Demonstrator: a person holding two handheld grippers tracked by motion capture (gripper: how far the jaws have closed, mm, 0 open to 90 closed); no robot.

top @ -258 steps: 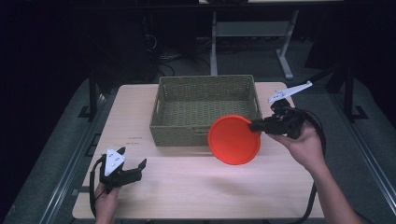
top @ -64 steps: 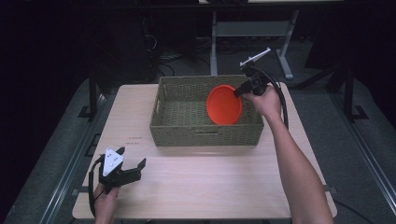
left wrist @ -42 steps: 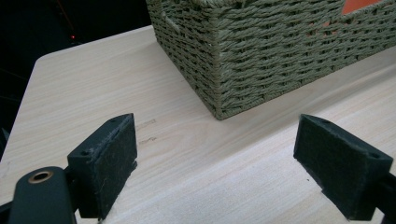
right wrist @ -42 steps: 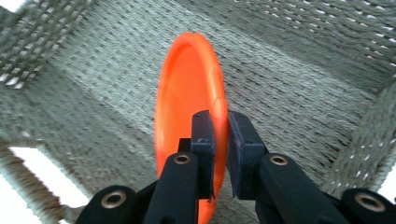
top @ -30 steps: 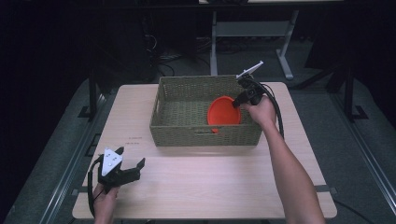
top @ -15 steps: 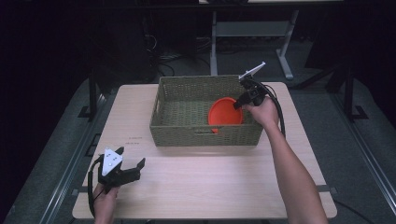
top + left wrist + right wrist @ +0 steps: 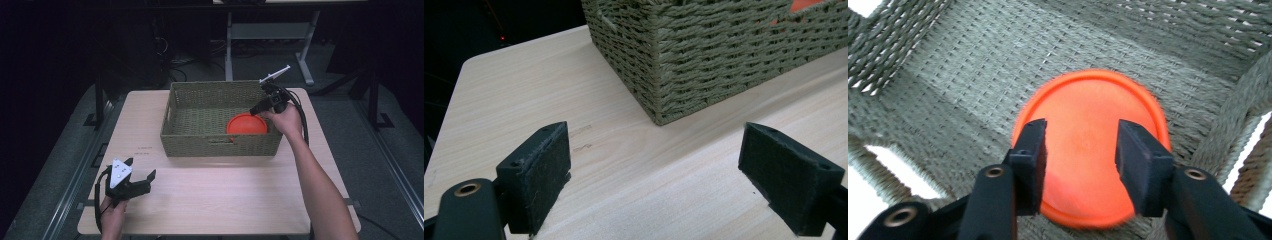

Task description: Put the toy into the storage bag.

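Observation:
An orange plate (image 7: 246, 123) lies flat on the bottom of the woven green basket (image 7: 193, 133), in its right half. The right gripper view shows the plate (image 7: 1083, 115) from above, with my right gripper (image 7: 1080, 150) open over it and nothing between the jaws. In the high view that right gripper (image 7: 258, 106) hovers over the basket's right rim. My left gripper (image 7: 145, 181) rests open near the table's front left corner. Its jaws (image 7: 659, 185) stand wide apart over bare tabletop, facing a basket corner (image 7: 656, 65).
The light wooden table (image 7: 215, 200) has free room in front of the basket and on its left side. Dark floor, rails and a metal stand leg (image 7: 302, 70) surround the table. A cable (image 7: 302, 120) trails from the right gripper.
The right gripper carried the orange plate from the table's right side into the basket, lowered it flat and let go. The left gripper stayed still.

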